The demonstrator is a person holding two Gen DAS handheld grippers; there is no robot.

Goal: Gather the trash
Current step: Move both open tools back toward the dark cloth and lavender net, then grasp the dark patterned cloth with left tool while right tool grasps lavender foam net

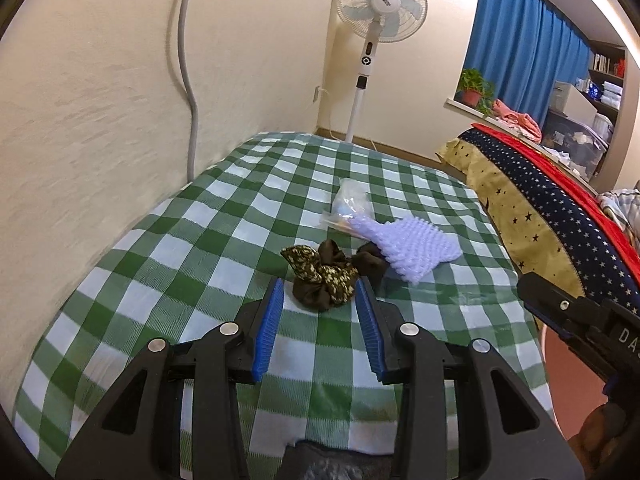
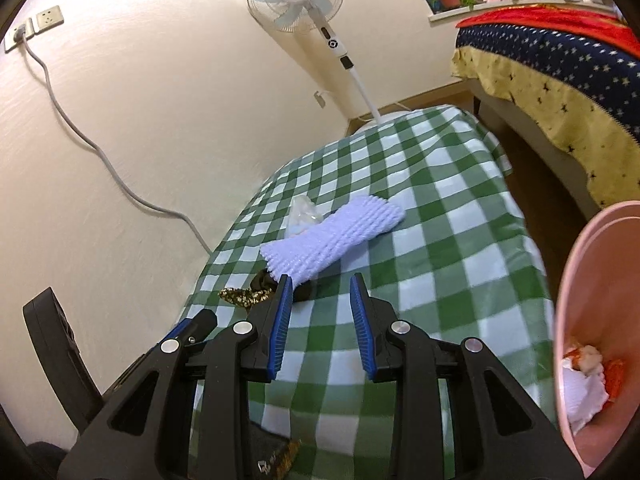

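A green-and-white checked cloth (image 1: pixel 224 216) covers the table. On it lie a brown patterned scrunchie (image 1: pixel 322 274), a white foam net sleeve (image 1: pixel 416 246) and a clear crumpled plastic bag (image 1: pixel 348 204). My left gripper (image 1: pixel 320 290) is open, just short of the scrunchie. My right gripper (image 2: pixel 320 284) is open and empty, just short of the foam sleeve (image 2: pixel 336 238). The scrunchie (image 2: pixel 256 290) lies left of its fingers and the bag (image 2: pixel 304 212) behind the sleeve. A pink bin (image 2: pixel 592 320) at the right holds white and orange scraps.
A white standing fan (image 1: pixel 380 4) stands by the far wall. A grey cable (image 2: pixel 80 132) runs down the wall from a socket. A bed with starry covers (image 1: pixel 560 216) lies to the right. A dark wrapper (image 2: pixel 280 456) lies at the table's near edge.
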